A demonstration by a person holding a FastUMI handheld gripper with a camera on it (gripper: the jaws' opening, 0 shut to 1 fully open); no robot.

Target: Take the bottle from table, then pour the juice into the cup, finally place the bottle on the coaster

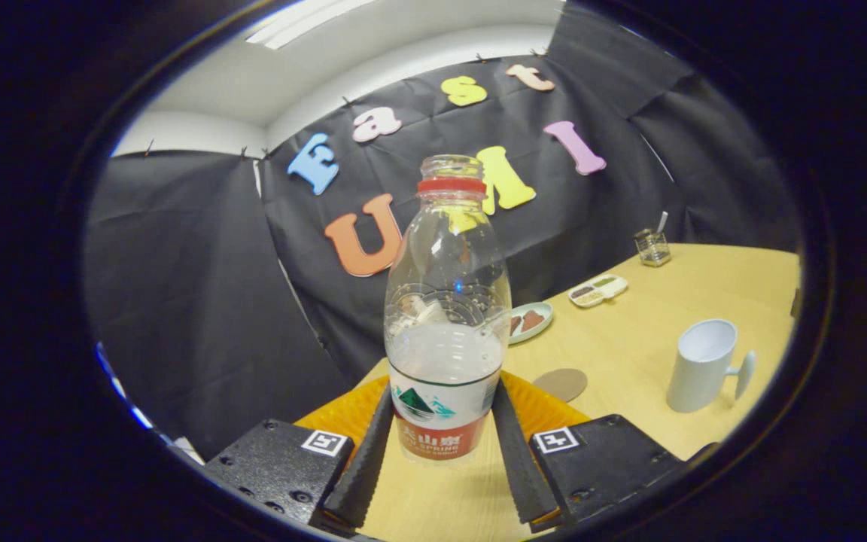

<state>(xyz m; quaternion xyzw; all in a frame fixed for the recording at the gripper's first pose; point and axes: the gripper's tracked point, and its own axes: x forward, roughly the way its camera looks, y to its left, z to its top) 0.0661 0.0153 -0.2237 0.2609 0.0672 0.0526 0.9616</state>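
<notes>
A clear plastic bottle (445, 301) with a red neck ring and no cap stands upright between my fingers, about half full of pale liquid. My gripper (441, 397) is shut on the bottle, both black fingers (373, 444) pressing on its labelled lower part. Whether its base rests on the wooden table (629, 354) or hangs just above it, I cannot tell. A white mug (701, 365) stands upright beyond my right finger, handle turned to the right. A brown round coaster (560, 384) lies flat between the bottle and the mug.
An orange plate (343, 414) lies just behind the bottle, under the fingertips. Farther back are a pale green dish (531, 320) holding brown pieces, a white divided tray (597, 290) and a small glass holder (652, 247). Black cloth walls close the table's back and left.
</notes>
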